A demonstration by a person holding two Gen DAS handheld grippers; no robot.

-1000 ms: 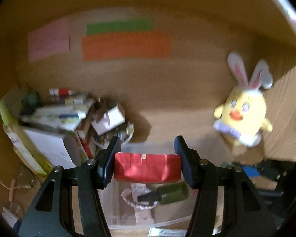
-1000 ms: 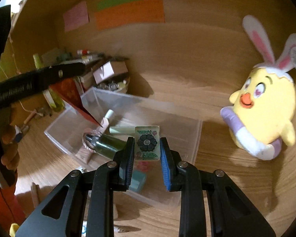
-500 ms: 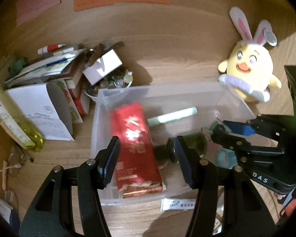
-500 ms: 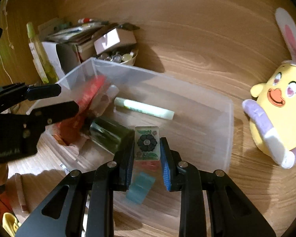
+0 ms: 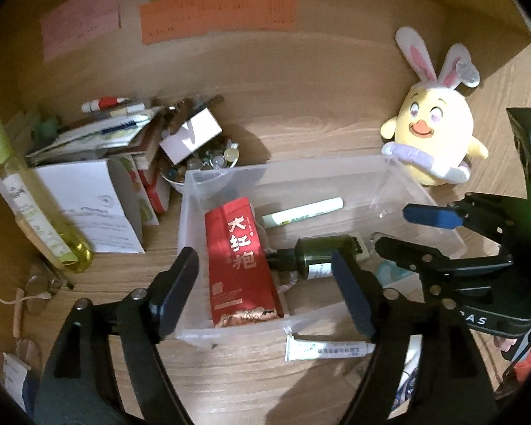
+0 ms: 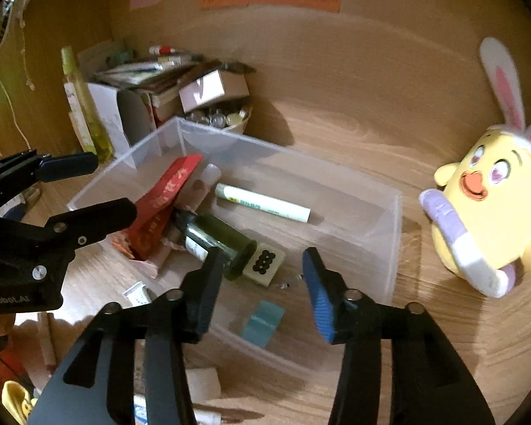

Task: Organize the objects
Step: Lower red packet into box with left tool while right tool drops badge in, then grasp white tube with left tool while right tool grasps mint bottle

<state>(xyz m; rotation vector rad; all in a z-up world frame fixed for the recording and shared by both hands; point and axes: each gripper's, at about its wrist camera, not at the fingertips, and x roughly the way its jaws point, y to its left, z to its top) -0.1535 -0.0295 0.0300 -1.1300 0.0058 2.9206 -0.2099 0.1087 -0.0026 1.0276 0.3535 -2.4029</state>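
Observation:
A clear plastic bin [image 5: 230,177] [image 6: 396,212] stands on the wooden desk. In it lie a red tea packet [image 5: 240,258] [image 6: 163,198], a dark green bottle [image 5: 322,251] [image 6: 219,237], a pale green stick [image 5: 301,212] [image 6: 262,202] and a mahjong tile [image 6: 265,264] beside the bottle. My left gripper [image 5: 265,290] is open and empty above the bin's near left part. My right gripper [image 6: 262,290] is open and empty above the tile; it also shows in the left wrist view [image 5: 403,226].
A yellow bunny-eared plush [image 5: 435,134] [image 6: 488,205] stands right of the bin. Boxes, papers and a bowl of small items [image 5: 201,159] are piled at left, with a yellow-green bottle [image 5: 35,205]. A white tube [image 5: 325,347] lies in front of the bin.
My left gripper let go of the red packet, which now lies in the bin. My right gripper opened and released the mahjong tile into the bin beside the green bottle.

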